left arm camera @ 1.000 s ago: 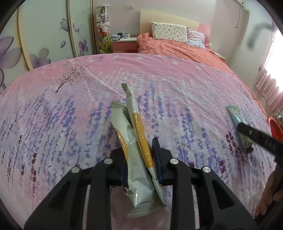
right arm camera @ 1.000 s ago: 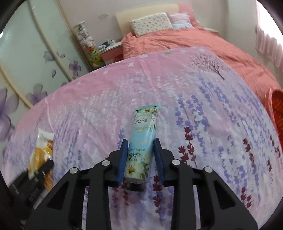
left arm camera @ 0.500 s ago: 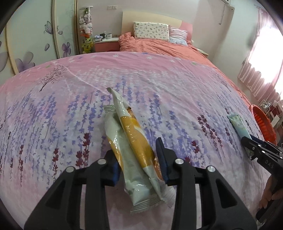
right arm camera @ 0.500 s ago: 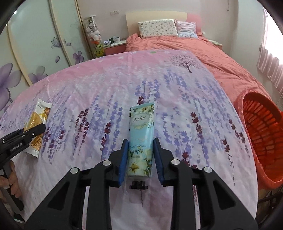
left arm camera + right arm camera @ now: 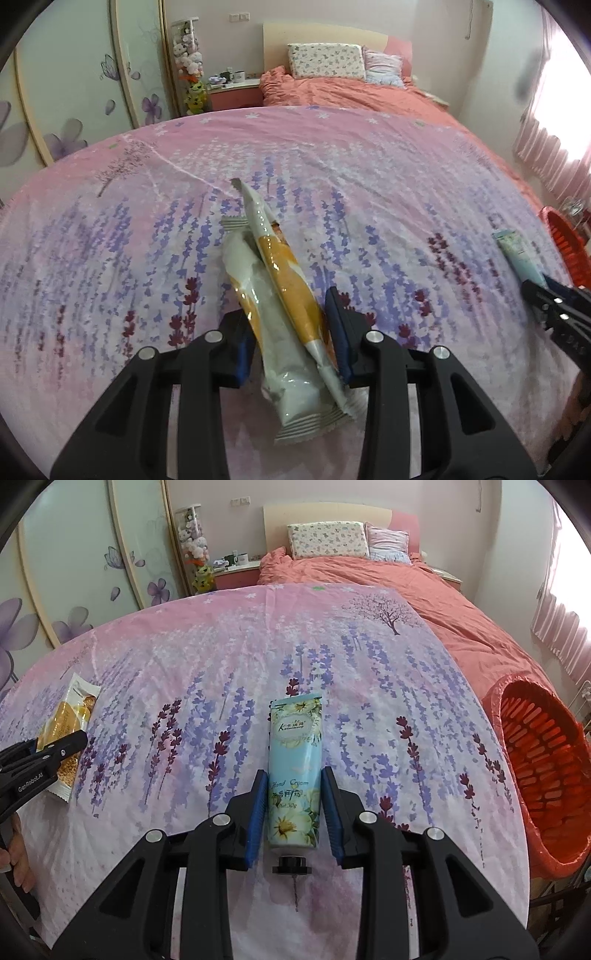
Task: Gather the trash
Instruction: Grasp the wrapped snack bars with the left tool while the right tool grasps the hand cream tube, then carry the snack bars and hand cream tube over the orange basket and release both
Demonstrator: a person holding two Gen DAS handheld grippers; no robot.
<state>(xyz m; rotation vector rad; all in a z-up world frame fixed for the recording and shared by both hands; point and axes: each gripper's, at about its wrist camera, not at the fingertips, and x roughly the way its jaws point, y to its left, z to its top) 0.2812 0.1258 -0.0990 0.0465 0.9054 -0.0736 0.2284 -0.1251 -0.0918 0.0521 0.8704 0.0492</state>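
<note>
A crumpled white-and-orange snack wrapper (image 5: 280,280) lies on the pink lavender-print bedspread (image 5: 369,184). My left gripper (image 5: 286,306) is shut on it, and the wrapper stays folded lengthwise between the blue pads. In the right wrist view the same wrapper (image 5: 70,709) shows at far left under the left gripper (image 5: 70,744). A light blue hand cream tube (image 5: 295,734) rests cap-first toward me, with my right gripper (image 5: 293,773) shut on its lower half. From the left wrist the tube (image 5: 517,251) and right gripper (image 5: 543,291) appear at the right edge.
An orange slotted basket (image 5: 543,760) lined with a red bag stands off the bed's right side. A salmon duvet (image 5: 369,568) and pillows (image 5: 328,539) lie at the head. A nightstand (image 5: 236,572) and wardrobe doors (image 5: 74,572) are at the back left. A hand (image 5: 18,856) shows lower left.
The left jaws stand wider than a second ago and the wrapper has spread out between them. Both views have swung across the bed; the orange basket has come into the right wrist view.
</note>
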